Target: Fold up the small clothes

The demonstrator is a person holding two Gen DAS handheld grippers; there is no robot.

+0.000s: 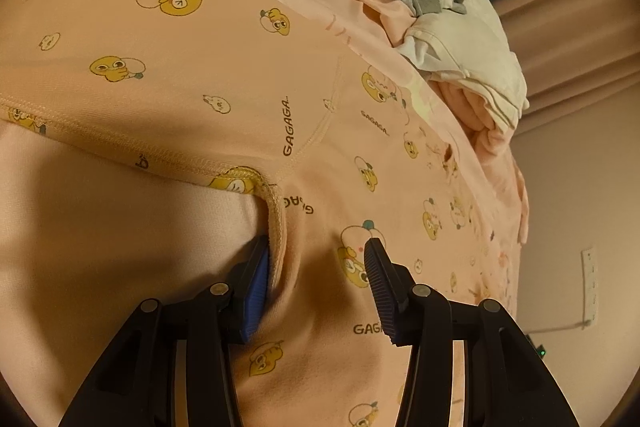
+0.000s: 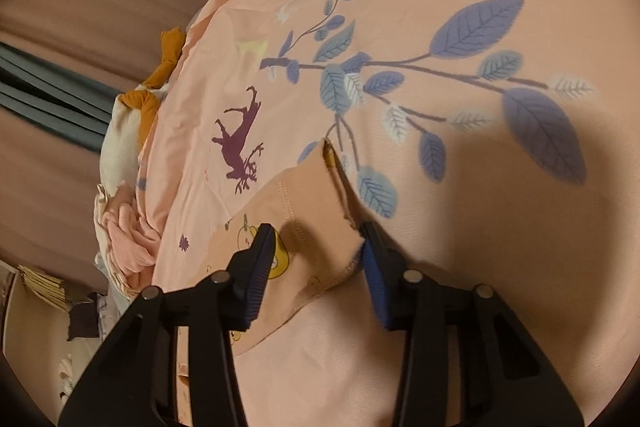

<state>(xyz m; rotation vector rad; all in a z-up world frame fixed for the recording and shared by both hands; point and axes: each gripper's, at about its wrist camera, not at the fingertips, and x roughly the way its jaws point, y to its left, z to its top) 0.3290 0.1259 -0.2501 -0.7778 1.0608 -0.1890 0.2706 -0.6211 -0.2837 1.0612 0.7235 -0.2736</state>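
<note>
Evidently both grippers bracket the cartoon-print garment (image 1: 224, 75) on the bedsheet (image 2: 460, 187): left gripper (image 1: 316, 291) half-open around bunched cloth, right gripper (image 2: 316, 267) half-open astride its 12 o'clock hem corner, ready to pinch.

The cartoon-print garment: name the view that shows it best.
Left wrist view: the cartoon-print garment fills most of the frame, prints, seams and hem visible. The right wrist view shows only one stitched corner between the fingers.
</note>
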